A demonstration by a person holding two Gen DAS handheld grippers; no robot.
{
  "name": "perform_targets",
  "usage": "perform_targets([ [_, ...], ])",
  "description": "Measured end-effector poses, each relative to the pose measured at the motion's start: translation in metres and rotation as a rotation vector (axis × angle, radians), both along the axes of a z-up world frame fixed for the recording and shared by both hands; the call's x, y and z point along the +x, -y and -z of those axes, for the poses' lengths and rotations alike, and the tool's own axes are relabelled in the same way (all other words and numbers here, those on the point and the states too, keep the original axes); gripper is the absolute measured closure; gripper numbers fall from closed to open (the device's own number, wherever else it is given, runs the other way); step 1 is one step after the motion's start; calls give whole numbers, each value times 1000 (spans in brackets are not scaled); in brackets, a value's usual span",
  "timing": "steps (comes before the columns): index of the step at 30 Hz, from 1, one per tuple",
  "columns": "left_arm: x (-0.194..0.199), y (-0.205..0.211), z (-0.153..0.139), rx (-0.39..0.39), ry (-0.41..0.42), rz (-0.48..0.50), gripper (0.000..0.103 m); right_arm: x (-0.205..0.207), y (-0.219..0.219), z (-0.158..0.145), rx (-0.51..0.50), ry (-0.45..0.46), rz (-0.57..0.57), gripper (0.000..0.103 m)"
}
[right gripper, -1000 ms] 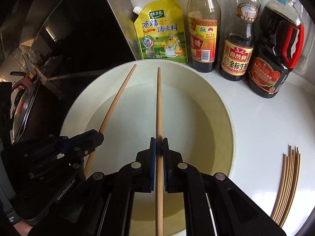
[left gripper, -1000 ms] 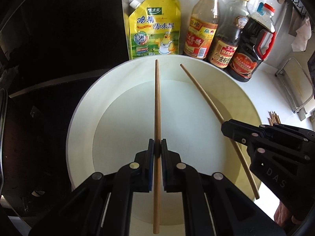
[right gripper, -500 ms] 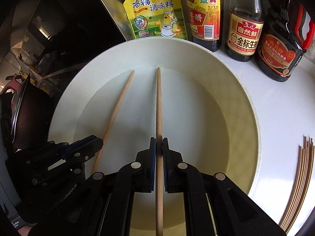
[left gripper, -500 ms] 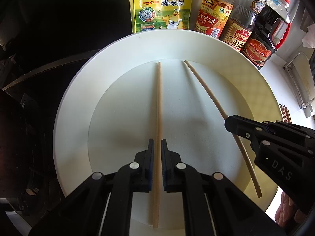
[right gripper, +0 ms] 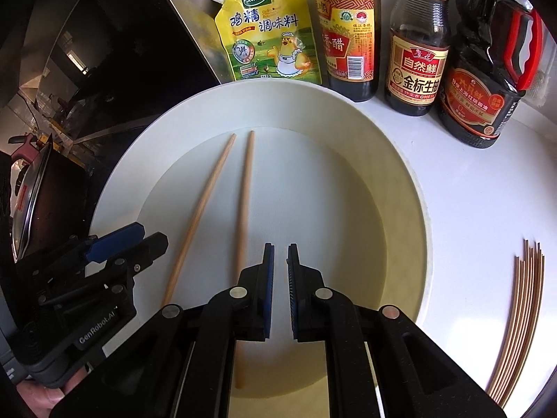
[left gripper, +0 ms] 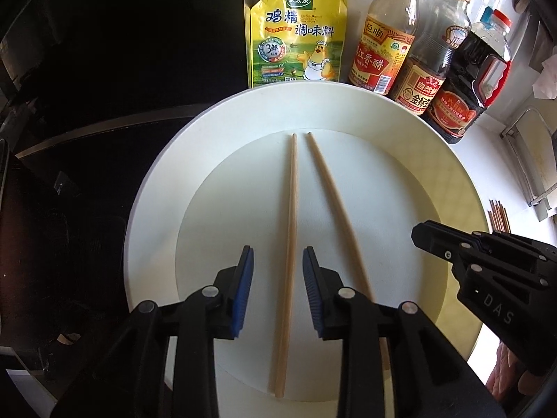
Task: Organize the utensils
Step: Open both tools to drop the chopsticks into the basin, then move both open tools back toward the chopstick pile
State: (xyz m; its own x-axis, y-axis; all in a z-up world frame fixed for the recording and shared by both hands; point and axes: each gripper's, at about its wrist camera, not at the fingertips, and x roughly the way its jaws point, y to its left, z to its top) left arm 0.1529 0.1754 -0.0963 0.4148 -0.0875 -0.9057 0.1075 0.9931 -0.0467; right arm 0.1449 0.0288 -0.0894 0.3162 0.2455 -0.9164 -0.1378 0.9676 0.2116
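Two wooden chopsticks lie side by side in a large white plate (left gripper: 435,160). The left chopstick (left gripper: 289,244) lies between the open fingers of my left gripper (left gripper: 275,254), untouched. The right chopstick (left gripper: 334,202) lies just right of it, its near end hidden under my left gripper's finger. In the right wrist view both chopsticks show, the left one (right gripper: 202,209) and the right one (right gripper: 243,202), on the plate (right gripper: 400,181). My right gripper (right gripper: 280,250) is open and empty, just right of the right chopstick. It also shows in the left wrist view (left gripper: 431,233).
A yellow seasoning pouch (left gripper: 299,35) and three dark sauce bottles (left gripper: 428,66) stand behind the plate. A bundle of several chopsticks (right gripper: 518,324) lies on the white counter at right. A black stove surface (left gripper: 87,104) is left. A metal rack (left gripper: 532,160) sits far right.
Both grippers lowered their chopsticks onto the plate and opened, letting go. The two chopsticks now lie close together. Both grippers have pulled back slightly.
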Motion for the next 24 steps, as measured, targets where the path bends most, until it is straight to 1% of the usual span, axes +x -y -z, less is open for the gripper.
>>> perform_targets([
  [2,-2,1,-3,-3,7,-1,67,-4,-1,-4,-15,15,-10,92],
  [3,-3,1,-4,-7,11,0,66,-7,-2,-7,-19,23,-18,90],
  [5,-7,2,-8,-9,20,1,66,-11,-3,-12,-15,31,-25,83],
  [9,-17,5,-17,-7,41,6,65,-21,-1,-21,-12,47,-19,79],
  [11,-21,6,-22,-8,54,9,63,-27,2,-26,-5,60,-11,73],
  [15,-32,11,-37,-9,91,12,60,-43,7,-40,-16,92,-2,72],
  [17,-37,14,-43,-8,104,17,59,-51,10,-47,-16,105,7,69],
  [23,-53,31,-59,-13,133,39,59,-71,26,-62,-2,135,38,67],
  [24,-57,34,-61,-13,137,44,58,-74,29,-63,-1,139,43,67],
])
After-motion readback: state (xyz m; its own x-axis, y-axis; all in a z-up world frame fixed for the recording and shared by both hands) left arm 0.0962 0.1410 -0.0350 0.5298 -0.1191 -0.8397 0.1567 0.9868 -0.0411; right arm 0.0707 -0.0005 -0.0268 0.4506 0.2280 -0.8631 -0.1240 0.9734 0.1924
